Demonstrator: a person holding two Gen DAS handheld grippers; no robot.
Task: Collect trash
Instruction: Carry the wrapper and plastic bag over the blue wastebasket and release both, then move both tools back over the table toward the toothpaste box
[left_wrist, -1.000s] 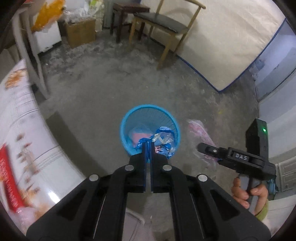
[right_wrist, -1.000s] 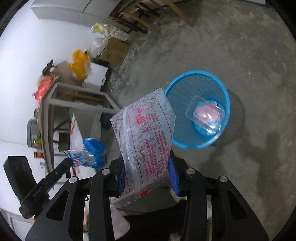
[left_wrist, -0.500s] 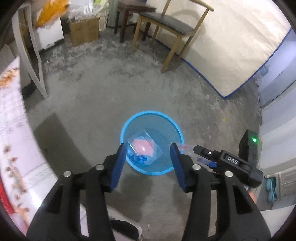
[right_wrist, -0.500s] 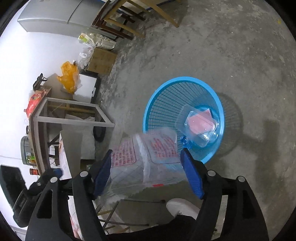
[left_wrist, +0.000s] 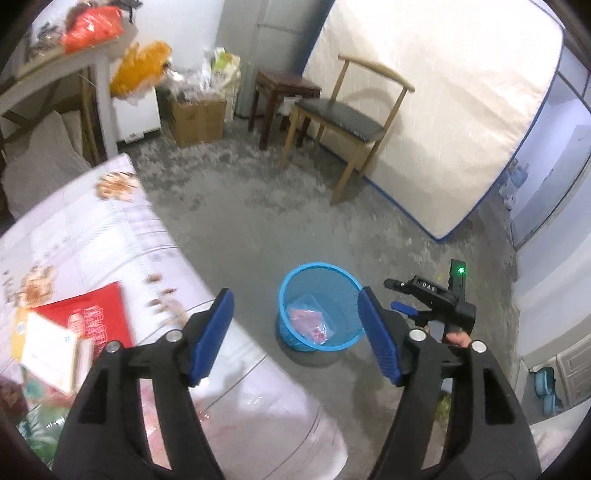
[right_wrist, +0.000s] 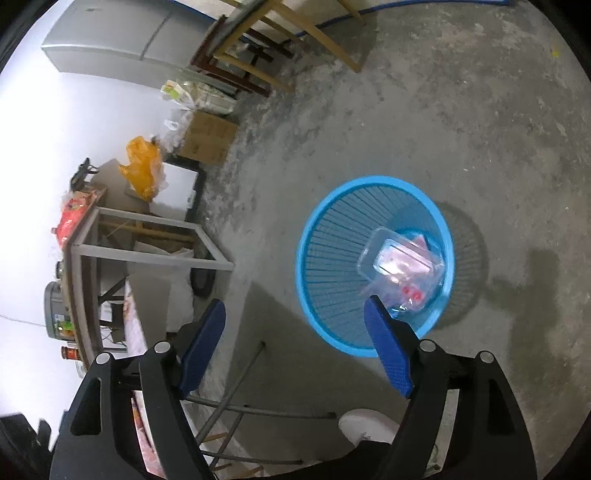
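A blue mesh basket (left_wrist: 317, 265) (right_wrist: 306, 236) stands on the concrete floor. In it lie a clear plastic box with pink contents (right_wrist: 400, 258) and a clear bag with red print (right_wrist: 410, 295). My left gripper (left_wrist: 295, 295) hangs high above the table edge and the basket, its jaws opening with nothing between them. My right gripper (right_wrist: 294, 303) hovers beside the basket's near rim, jaws opening and empty; it also shows in the left wrist view (left_wrist: 428, 295), held by a hand. On the table lie a red packet (left_wrist: 92, 314) and a white box (left_wrist: 51, 347).
A table with a white patterned cloth (left_wrist: 110, 236) fills the lower left. A wooden chair (left_wrist: 354, 122), dark stool (left_wrist: 284, 92), cardboard box (left_wrist: 197, 118) and leaning mattress (left_wrist: 443, 110) line the far side. A shoe (right_wrist: 365, 424) and metal table legs (right_wrist: 236, 406) are below the right gripper.
The left gripper let go of a blue wrapper over the basket, opened, and rose back toward the table. The right gripper opened and its printed clear bag fell into the basket.
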